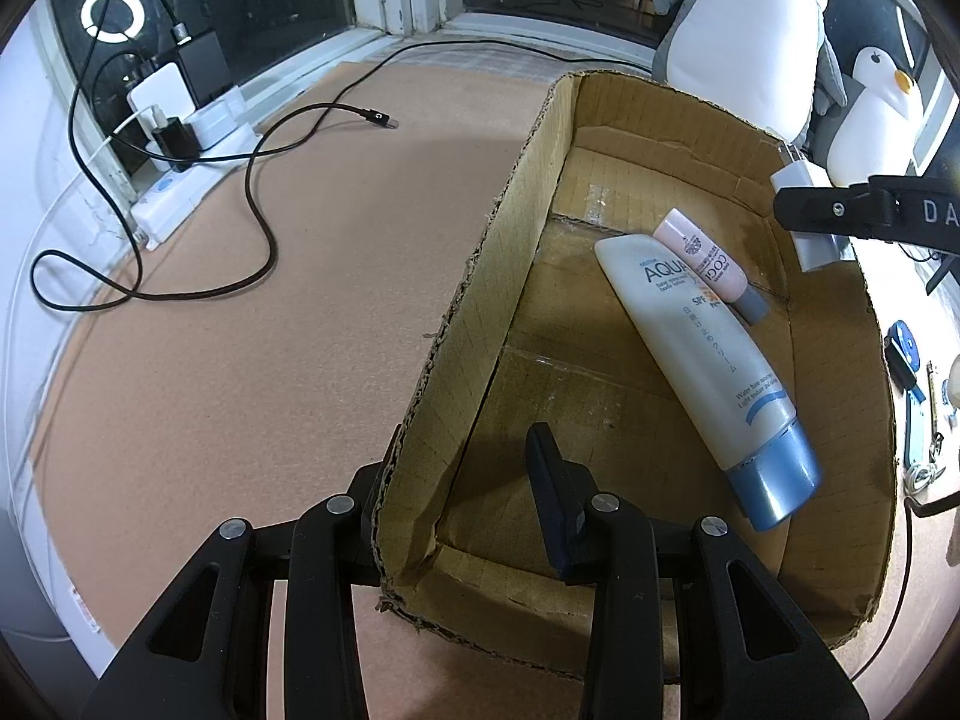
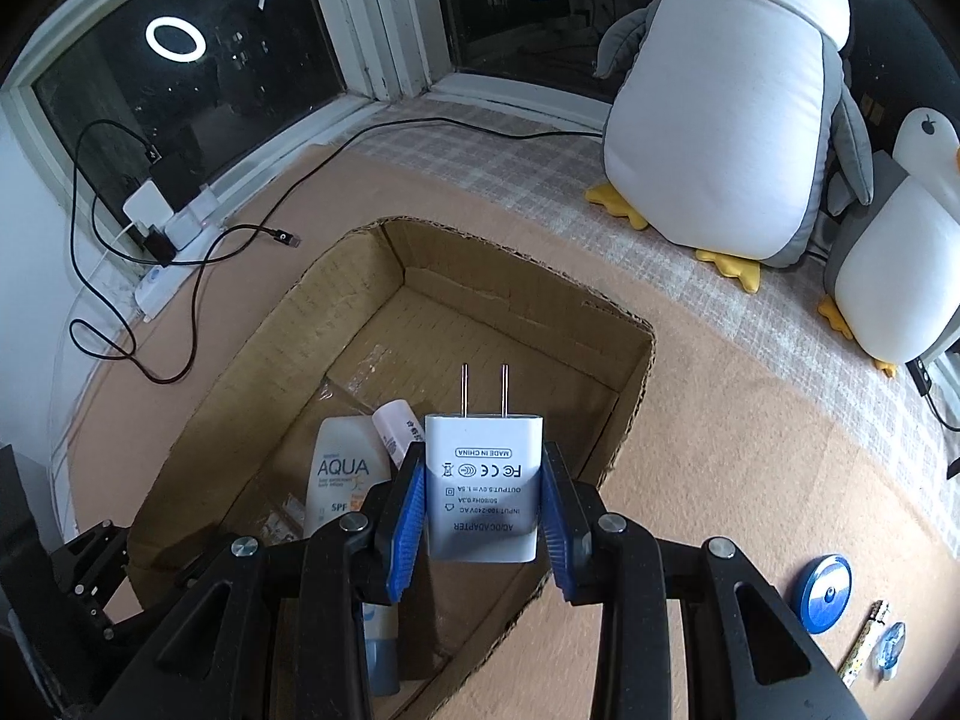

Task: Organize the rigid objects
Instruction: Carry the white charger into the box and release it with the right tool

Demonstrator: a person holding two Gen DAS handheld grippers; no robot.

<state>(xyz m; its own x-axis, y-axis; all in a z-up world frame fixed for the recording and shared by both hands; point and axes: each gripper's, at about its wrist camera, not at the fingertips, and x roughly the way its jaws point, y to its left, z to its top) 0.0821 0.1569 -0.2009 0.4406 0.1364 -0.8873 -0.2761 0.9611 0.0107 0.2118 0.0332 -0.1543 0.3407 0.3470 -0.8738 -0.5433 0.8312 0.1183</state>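
1. Gripping the white charger (image 2: 483, 483), right gripper (image 2: 485, 516) hangs over the cardboard box (image 2: 252, 372), prongs toward 12 o'clock.
2. Left gripper (image 1: 462, 504) clamps the box wall.
3. Sunscreen tube (image 1: 708, 372) and pink tube (image 1: 708, 264) lie inside.

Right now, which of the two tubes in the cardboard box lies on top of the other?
The small pink tube with the grey cap; it rests across the upper end of the large white AQUA tube with the blue cap.

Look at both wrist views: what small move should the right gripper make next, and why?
Probably lower and open. The right gripper holds the white plug adapter above the open brown cardboard box, whose wall the left gripper clamps; a white sunscreen tube already lies inside.
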